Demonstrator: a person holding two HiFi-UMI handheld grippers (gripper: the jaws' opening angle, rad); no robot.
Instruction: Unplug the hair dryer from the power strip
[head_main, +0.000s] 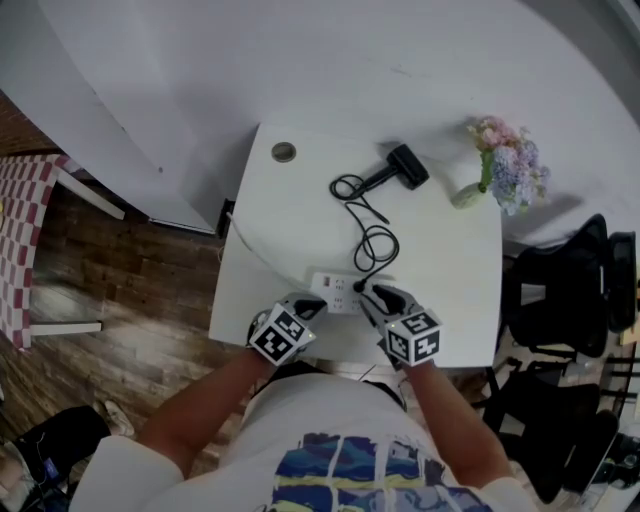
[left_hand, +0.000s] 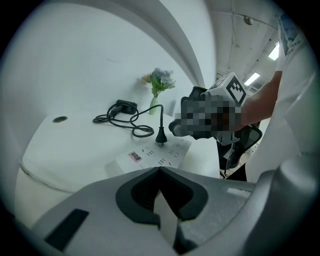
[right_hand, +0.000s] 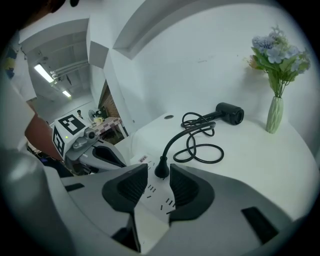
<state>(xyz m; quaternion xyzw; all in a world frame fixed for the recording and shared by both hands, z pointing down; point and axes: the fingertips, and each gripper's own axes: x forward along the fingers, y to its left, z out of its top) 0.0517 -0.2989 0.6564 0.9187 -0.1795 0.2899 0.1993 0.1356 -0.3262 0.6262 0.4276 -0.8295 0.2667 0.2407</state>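
Table: You stand at a white table. A small round cap is set in it, at 11 o'clock from the power strip.
Room: A white wall runs behind the table. A brown wood floor and a red and white checked cloth are at 9 o'clock. Black chairs are at 3 o'clock.
Flowers: A small vase of pink and blue flowers stands at 2 o'clock, near the table's far edge.
Power strip: The white power strip lies flat near your edge of the table, between your two grippers.
Hair dryer: The black hair dryer lies at 1 o'clock from the strip. Its cord curls back to the plug, which stands in the strip.
Writing: A small pink sticker sits on the strip; its print is too small to read. Each gripper's cube shows black and white squares.
Left gripper: Your left gripper is at the strip's left end, its jaws pressed together with nothing in them.
Right gripper: Your right gripper has its jaws spread. The plug is just ahead, in the gap, and the pads do not touch it.
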